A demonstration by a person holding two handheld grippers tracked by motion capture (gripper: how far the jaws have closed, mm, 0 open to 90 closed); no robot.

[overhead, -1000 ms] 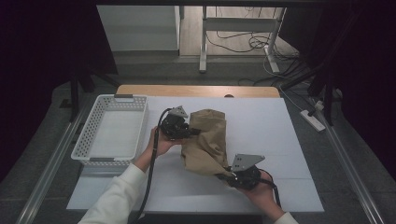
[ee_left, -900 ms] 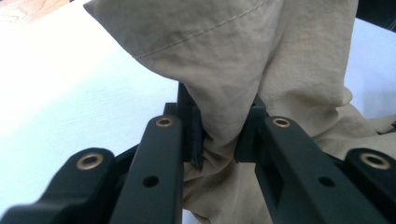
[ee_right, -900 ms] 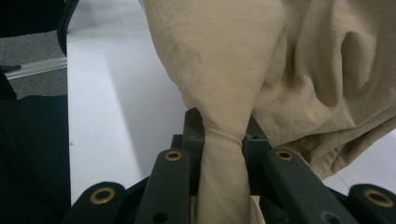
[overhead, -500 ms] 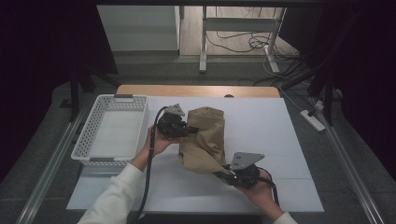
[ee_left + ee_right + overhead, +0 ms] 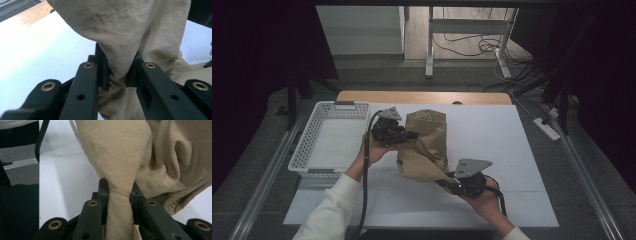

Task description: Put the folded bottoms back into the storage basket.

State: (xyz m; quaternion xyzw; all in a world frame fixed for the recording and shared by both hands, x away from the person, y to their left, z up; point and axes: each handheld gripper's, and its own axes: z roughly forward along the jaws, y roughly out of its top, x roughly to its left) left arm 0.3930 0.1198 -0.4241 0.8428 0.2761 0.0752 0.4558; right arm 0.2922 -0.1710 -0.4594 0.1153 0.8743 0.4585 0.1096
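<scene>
Smooth white table (image 5: 522, 150), crumpled tan cloth (image 5: 424, 145)

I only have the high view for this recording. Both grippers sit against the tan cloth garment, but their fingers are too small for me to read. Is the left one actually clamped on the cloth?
Observer: Yes. In the left gripper view, the left gripper has a bunched fold of the tan cloth garment pinched between its black fingers.
Operator: And the right one?
Observer: Also clamped. In the right gripper view, the right gripper squeezes a twisted rope of the cloth between its fingers.
Operator: Is the cloth lifted there?
Observer: It rises upward from the right gripper's fingers, and the white table surface shows beside it.
</scene>
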